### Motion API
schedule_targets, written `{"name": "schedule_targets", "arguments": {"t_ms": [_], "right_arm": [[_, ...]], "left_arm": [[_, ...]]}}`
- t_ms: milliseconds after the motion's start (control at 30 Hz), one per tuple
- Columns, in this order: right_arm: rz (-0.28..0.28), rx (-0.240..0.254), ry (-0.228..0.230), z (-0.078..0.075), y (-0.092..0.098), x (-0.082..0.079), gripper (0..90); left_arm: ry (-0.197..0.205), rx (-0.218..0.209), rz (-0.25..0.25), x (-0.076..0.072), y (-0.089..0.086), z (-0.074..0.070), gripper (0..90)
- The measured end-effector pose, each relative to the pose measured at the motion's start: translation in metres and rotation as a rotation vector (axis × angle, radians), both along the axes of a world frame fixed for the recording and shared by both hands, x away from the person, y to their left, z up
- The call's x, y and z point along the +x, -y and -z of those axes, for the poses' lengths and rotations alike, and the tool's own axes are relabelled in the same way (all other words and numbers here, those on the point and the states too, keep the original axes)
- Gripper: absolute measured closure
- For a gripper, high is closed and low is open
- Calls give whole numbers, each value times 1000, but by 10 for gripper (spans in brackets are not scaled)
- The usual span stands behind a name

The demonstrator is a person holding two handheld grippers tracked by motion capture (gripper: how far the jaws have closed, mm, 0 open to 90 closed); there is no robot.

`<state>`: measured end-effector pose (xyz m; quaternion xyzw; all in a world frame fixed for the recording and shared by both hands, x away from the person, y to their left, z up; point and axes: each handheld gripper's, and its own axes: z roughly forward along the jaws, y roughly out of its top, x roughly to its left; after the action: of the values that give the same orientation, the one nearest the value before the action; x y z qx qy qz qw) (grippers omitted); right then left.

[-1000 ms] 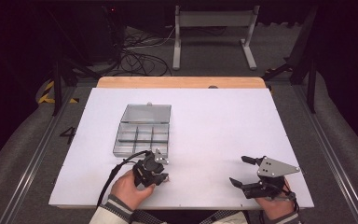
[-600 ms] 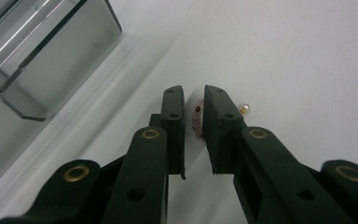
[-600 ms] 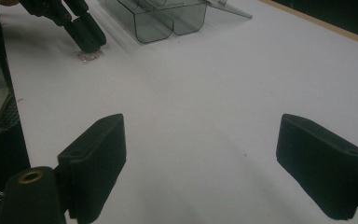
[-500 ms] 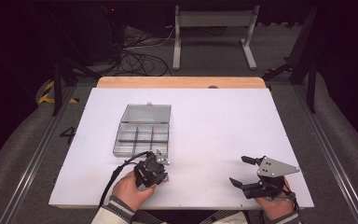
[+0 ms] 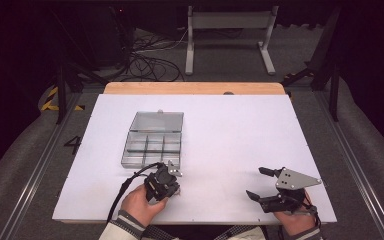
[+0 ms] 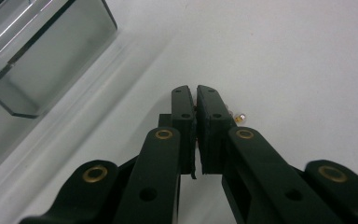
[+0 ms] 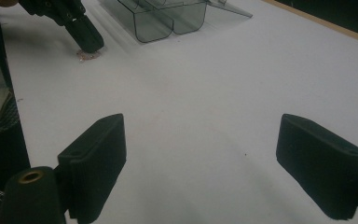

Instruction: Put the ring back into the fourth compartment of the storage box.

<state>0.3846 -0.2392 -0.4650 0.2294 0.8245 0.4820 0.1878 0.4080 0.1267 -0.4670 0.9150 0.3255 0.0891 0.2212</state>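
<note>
Beside the clear compartment box [image 5: 152, 142], the left gripper [image 6: 195, 93] pinches nearly shut over tiny clear beads [image 6: 240, 117] its own view reveals; the right gripper [image 5: 260, 184] gapes wide.

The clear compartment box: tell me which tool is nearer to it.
Left. The left tool sits just off the near edge of the clear compartment box, jaws nearly closed. The right tool is far off toward the table's right, jaws wide open.
</note>
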Motion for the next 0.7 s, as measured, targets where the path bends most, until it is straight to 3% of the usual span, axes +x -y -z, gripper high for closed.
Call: {"name": "schedule_targets", "arguments": {"t_ms": [233, 700], "right_arm": [[0, 3, -1, 0, 0, 0, 164], [-3, -1, 2, 0, 0, 0, 164]], "left_arm": [[18, -24, -6, -2, -2, -6, 869], [106, -82, 1, -11, -7, -25, 871]]}}
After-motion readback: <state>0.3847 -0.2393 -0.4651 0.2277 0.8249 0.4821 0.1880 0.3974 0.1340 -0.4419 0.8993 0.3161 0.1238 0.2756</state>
